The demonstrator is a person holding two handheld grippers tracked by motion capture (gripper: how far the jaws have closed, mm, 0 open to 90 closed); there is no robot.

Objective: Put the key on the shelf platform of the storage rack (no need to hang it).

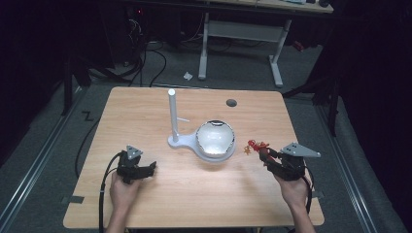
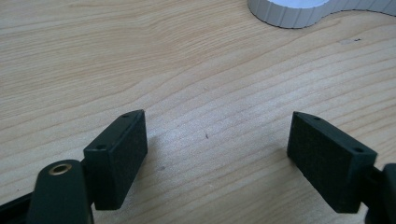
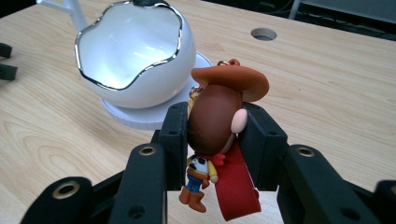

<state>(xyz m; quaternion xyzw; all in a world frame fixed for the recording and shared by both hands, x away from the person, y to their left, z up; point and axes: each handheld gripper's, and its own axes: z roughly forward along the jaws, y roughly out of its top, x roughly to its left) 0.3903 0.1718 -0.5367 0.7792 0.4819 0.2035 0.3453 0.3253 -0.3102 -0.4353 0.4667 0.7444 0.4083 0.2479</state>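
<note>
My right gripper (image 3: 212,128) is shut on a small cowboy figure keychain (image 3: 215,116) with a brown hat and a red strap; in the high view the figure (image 1: 253,145) sits at the right gripper (image 1: 265,151), held above the table's right side. A white egg-shaped bowl (image 3: 135,51) with a silver jagged rim stands just beyond it on a white base; in the high view the bowl (image 1: 215,138) is at the table's centre. My left gripper (image 1: 151,166) rests low at the front left, and in its own view the left gripper (image 2: 217,144) is open over bare wood.
A white upright post (image 1: 172,114) with a side peg rises from the white base (image 1: 182,142) beside the bowl. A round cable hole (image 1: 231,103) lies at the table's far right. A corner of the ribbed white base (image 2: 299,11) shows in the left gripper view.
</note>
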